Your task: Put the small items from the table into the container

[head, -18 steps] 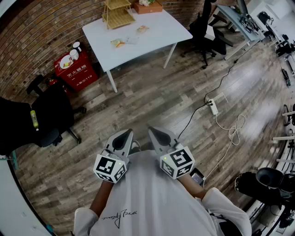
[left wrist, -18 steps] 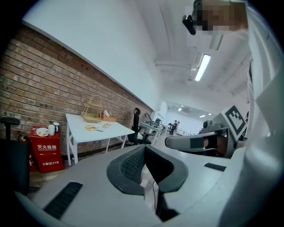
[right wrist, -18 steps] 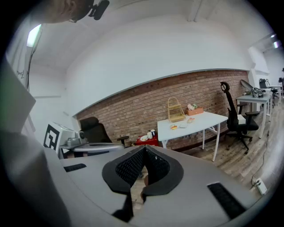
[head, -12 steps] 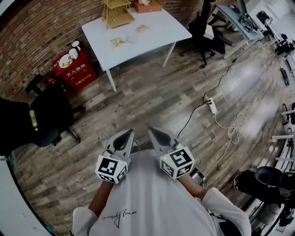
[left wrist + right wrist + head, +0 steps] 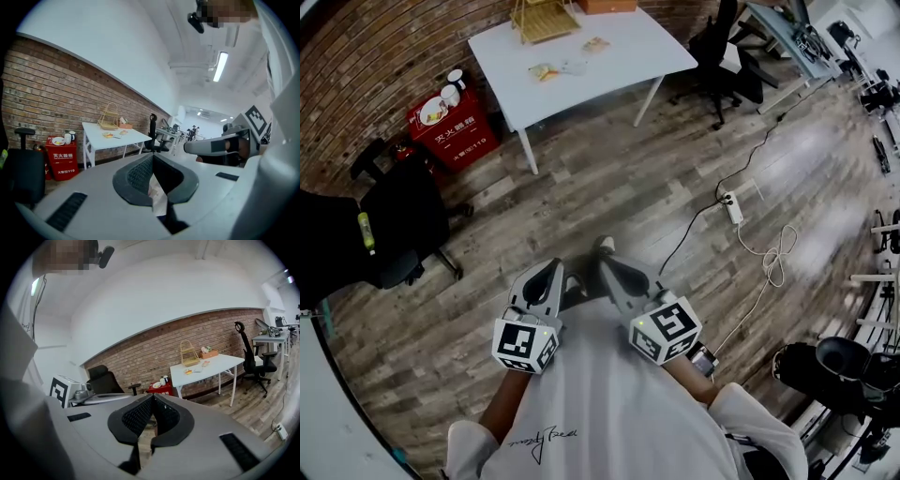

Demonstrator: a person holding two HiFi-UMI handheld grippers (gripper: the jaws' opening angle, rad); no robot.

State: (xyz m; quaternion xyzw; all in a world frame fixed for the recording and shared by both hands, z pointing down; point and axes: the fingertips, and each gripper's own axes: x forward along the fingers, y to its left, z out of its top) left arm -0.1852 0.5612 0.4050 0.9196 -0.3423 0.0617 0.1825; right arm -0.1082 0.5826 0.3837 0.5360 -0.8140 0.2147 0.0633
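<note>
A white table (image 5: 609, 70) stands far ahead by the brick wall. Small packets (image 5: 546, 71) lie on it, near a wire basket (image 5: 542, 19) and a wooden box (image 5: 605, 5). My left gripper (image 5: 551, 272) and right gripper (image 5: 607, 267) are held side by side close to my body, both shut and with nothing in them. In the left gripper view the shut left gripper (image 5: 152, 157) points toward the table (image 5: 112, 136). In the right gripper view the shut right gripper (image 5: 152, 397) faces the table (image 5: 206, 366), with the basket (image 5: 189, 354) on it.
A red cabinet (image 5: 450, 127) with cups stands left of the table. A black chair (image 5: 403, 225) is at the left and an office chair (image 5: 722, 47) right of the table. A power strip (image 5: 733, 211) with a loose cable lies on the wooden floor.
The table has slid higher in the head view, and a shoe now shows just ahead of the grippers. Both grippers stay shut and side by side.
</note>
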